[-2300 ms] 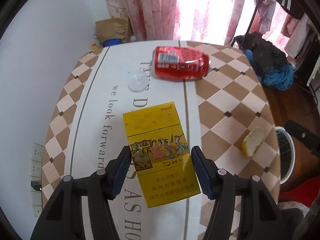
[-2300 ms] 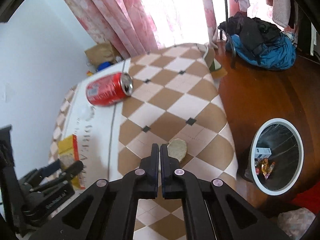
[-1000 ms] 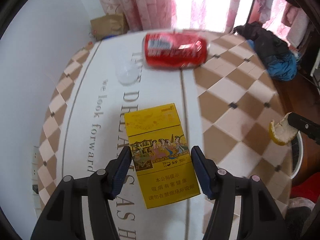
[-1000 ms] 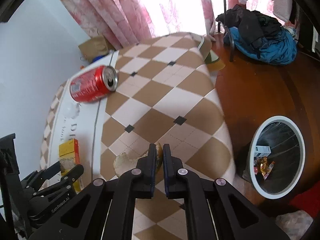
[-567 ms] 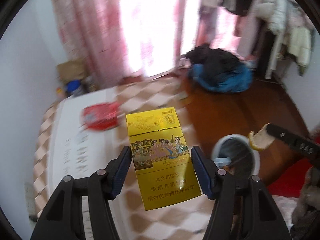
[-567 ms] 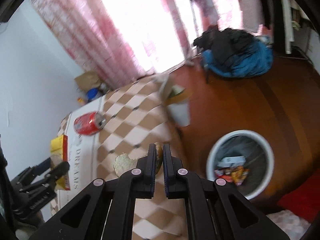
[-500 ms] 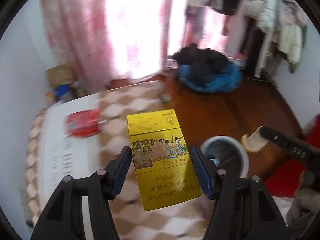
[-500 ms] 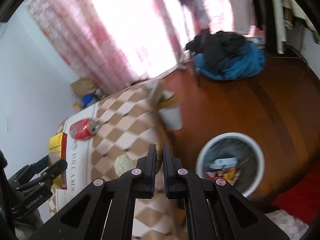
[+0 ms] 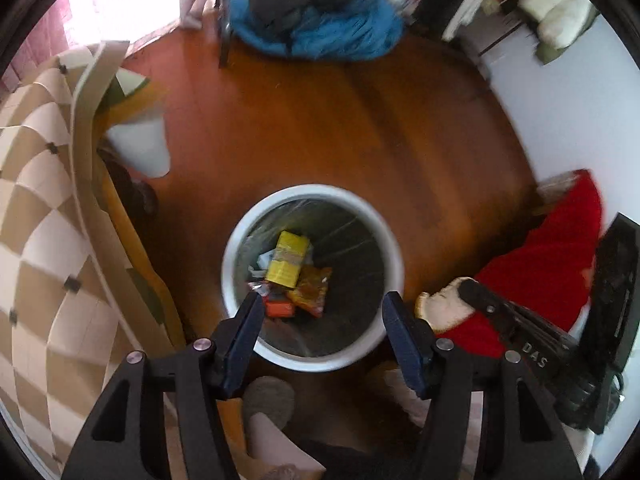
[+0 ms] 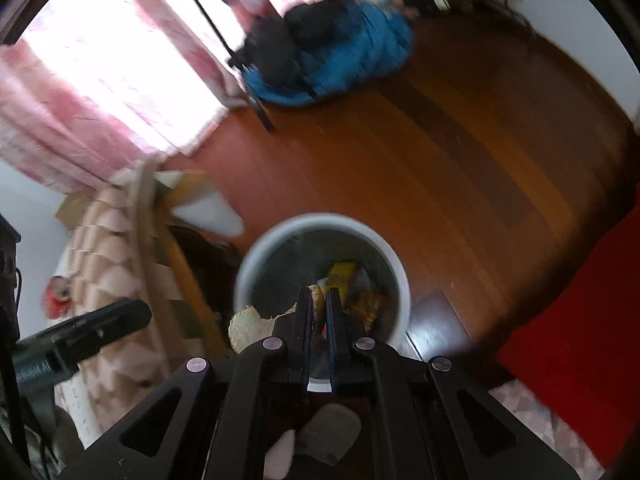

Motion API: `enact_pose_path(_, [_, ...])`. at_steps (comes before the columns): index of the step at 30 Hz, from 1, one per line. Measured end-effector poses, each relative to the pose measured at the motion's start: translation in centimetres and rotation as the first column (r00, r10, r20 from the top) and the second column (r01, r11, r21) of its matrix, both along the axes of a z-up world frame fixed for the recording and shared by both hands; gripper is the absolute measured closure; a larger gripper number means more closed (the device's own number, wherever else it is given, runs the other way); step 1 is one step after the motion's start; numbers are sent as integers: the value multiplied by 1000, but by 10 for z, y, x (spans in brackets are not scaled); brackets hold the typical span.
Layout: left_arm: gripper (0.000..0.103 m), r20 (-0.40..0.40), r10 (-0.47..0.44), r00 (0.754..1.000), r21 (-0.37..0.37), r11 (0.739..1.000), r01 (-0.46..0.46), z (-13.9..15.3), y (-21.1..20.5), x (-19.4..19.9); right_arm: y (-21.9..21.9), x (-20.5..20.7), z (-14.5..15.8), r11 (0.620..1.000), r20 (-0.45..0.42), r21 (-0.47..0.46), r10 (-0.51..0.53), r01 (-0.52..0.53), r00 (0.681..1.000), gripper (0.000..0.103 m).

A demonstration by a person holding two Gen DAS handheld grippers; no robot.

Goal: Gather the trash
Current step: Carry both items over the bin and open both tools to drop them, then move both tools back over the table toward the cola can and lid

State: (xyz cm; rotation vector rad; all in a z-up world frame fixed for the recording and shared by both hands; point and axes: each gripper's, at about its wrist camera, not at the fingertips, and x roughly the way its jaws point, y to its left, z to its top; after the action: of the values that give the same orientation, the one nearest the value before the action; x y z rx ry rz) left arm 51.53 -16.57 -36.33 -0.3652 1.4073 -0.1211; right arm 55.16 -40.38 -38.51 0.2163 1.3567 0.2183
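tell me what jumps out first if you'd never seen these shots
The white bin on the wood floor sits dead centre below both grippers, with a yellow box lying among wrappers inside. The left gripper hangs open and empty over it. The right gripper is shut on a piece of peel at the bin's rim.
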Motion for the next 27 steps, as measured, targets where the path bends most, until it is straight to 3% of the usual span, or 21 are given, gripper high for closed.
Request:
enact_pose_path(1, [42,-2,-3,1000,33,999,3,-6,0,4,-3,4,-14,1000,-20,-11,-7,7,1000,96])
enact_pose_path(3, [23,-4,1,1000,111,994,-1,-16,-2,7,-2,10,-39,999,-70,-41,8,-11,998,95])
enact_pose_path(4, [3,-12,7,1000,145,989,-5,-22,-2,9,2,14,-57,998,-117,-53,27,-34,993,91])
enact_pose_path(5, [0,-18,11,1000,170,985,-8,-26,-1,9,4,15,-65,997,-138,-64,38,-47,990,85])
enact_pose_path(7, [0,-21,17,1000,222,975,-12,-34,1,5,11,17,-84,992,-166,-96,68,-85,984,35])
enact_pose_path(9, [0,-27,23,999,258,966,-15,-39,1,-1,15,17,-95,987,-173,-114,89,-110,981,11])
enact_pose_path(10, [0,-25,27,999,276,961,-19,-41,2,-4,17,17,-100,984,-182,-133,93,-119,979,7])
enact_pose_path(13, [0,-21,36,999,301,953,-28,-44,4,-6,23,14,-110,974,-205,-195,78,-119,976,1])
enact_pose_path(18, [0,-14,31,999,309,951,-26,-44,1,-9,16,12,-116,967,-227,-238,38,-93,973,0])
enact_pose_path(27, [0,29,22,999,306,951,-29,-18,-7,-20,12,6,-90,964,-194,-252,29,-78,981,0])
